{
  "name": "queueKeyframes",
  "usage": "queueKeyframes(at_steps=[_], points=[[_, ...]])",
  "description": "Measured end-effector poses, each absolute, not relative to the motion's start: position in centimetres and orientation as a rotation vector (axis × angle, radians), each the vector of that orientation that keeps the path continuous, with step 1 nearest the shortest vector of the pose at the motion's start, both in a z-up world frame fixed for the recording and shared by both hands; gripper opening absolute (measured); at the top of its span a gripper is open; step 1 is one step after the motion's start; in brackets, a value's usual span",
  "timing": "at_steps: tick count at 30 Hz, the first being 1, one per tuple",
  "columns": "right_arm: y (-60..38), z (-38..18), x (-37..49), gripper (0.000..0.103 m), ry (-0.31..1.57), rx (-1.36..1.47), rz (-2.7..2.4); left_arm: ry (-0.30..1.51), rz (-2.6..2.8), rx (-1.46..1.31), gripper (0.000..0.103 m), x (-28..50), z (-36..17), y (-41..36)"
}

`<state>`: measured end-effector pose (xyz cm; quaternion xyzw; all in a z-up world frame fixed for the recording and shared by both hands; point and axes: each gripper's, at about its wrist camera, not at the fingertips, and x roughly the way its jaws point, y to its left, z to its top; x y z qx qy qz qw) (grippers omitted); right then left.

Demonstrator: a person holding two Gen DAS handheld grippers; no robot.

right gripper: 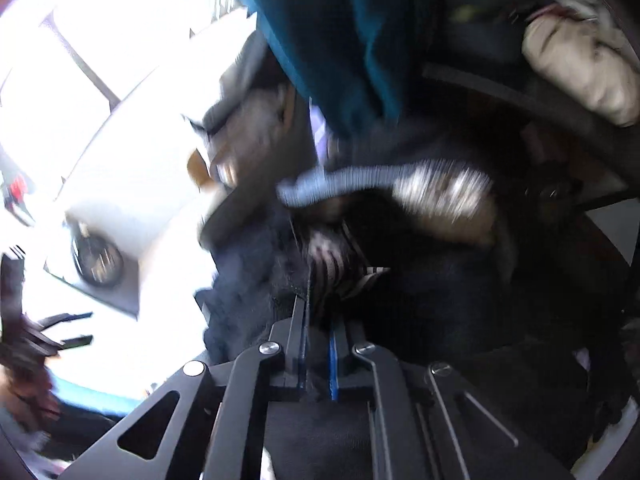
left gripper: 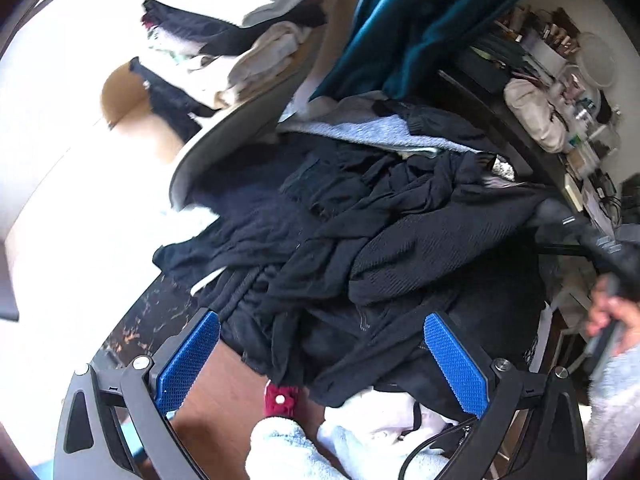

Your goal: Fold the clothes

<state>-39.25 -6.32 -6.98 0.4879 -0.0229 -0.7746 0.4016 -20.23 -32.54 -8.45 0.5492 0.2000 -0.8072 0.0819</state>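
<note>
Left wrist view: the left gripper [left gripper: 324, 360] hangs over a heap of dark clothes [left gripper: 380, 232] piled on a brown table [left gripper: 224, 384], its blue-padded jaws spread wide with nothing between them. A grey knit piece [left gripper: 384, 128] lies at the far side of the heap, a teal curtain [left gripper: 408, 28] hangs behind it, and further garments [left gripper: 256, 56] lie crumpled on a lighter surface beyond. At the right edge a hand [left gripper: 612, 320] grips the handle of the other tool. Right wrist view, much blurred by motion: the right gripper [right gripper: 320, 320] has its jaws drawn nearly together on a fold of dark cloth [right gripper: 312, 280] from the heap, beside a black-and-white striped piece [right gripper: 340, 260]; which garment the fold belongs to cannot be told. Every garment in view lies rumpled and none shows a finished fold. The step in hand appears to be drawing one piece out of the heap. The next move would call for lifting that piece free of its neighbours, with the left gripper closing on a second edge so the cloth can be spread flat on a bare part of the table
</note>
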Motion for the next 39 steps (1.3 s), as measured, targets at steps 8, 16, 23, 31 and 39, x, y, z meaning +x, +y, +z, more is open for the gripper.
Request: queueKeyframes(at_steps=[8, 16, 23, 31, 39], points=[[1.8, 1.7, -38.2, 0.006, -0.194, 1.126, -2.269, 0.59, -2.52, 1.651, 0.103, -22.6, -9.1, -33.4], [7.5, 1.4, -36.8, 0.006, -0.329, 1.313, -2.383, 0.459, -2.63, 1.755, 0.103, -24.2, -11.2, -31.0], [6.3, 8.1, -36.1, 0.002, -0.352, 1.082, -2.481, 0.383, -2.703, 1.791, 0.103, -24.7, -12.4, -29.0], [1.1, 7.5, -37.8, 0.003, 0.075, 1.185, -2.403, 0.493, -2.635, 1.738, 0.103, -24.2, -13.0, -31.0], [1.8, -4.5, -37.3, 0.032, 0.179, 1.712, -2.264, 0.654, -2.497, 1.609, 0.103, -20.3, -12.1, -36.0]])
